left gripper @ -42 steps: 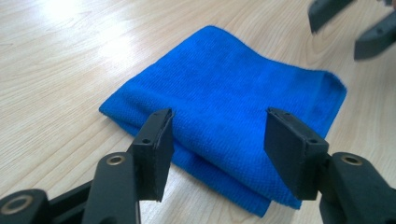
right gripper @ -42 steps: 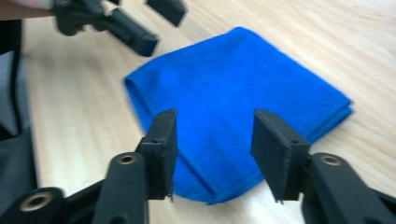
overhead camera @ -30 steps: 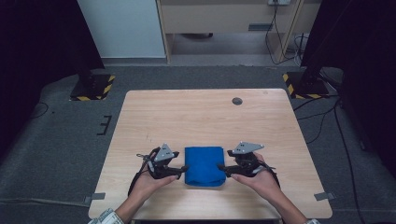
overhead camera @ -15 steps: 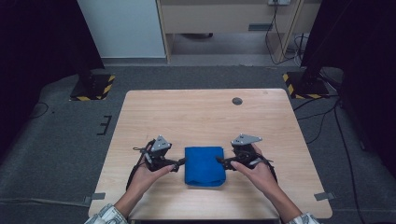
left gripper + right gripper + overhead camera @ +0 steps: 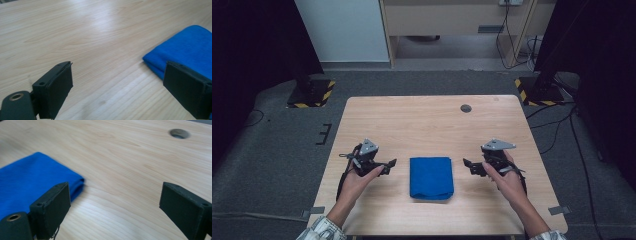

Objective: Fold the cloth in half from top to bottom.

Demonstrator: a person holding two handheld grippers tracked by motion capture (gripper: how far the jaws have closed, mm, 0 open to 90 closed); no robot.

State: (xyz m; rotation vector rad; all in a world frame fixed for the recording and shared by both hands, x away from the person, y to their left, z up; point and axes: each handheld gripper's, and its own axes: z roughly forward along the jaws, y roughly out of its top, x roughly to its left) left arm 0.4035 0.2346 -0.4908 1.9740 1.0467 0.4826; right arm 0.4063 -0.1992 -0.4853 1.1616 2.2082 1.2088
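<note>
A folded blue cloth (image 5: 431, 177) lies flat on the wooden table (image 5: 422, 125), near its front edge. My left gripper (image 5: 389, 165) hovers just left of the cloth, open and holding nothing. On the other side, my right gripper (image 5: 468, 165) is a short way off the cloth, also open and empty. The left gripper view has the cloth (image 5: 185, 47) at its right, behind the right jaw, with my left gripper (image 5: 120, 85) over bare wood. In the right gripper view the cloth (image 5: 32, 177) is at the left and my right gripper (image 5: 115, 205) has only table between its jaws.
A round cable hole (image 5: 466, 108) sits in the table top at the far right; the same hole (image 5: 179, 133) appears in the right gripper view. Grey carpet surrounds the table, with black stands with striped bases (image 5: 312, 92) and cables (image 5: 557, 125) on the floor behind.
Both grippers have let go of the cloth's sides and drawn apart, left one leftward, right one rightward. The cloth lies folded where it was.
</note>
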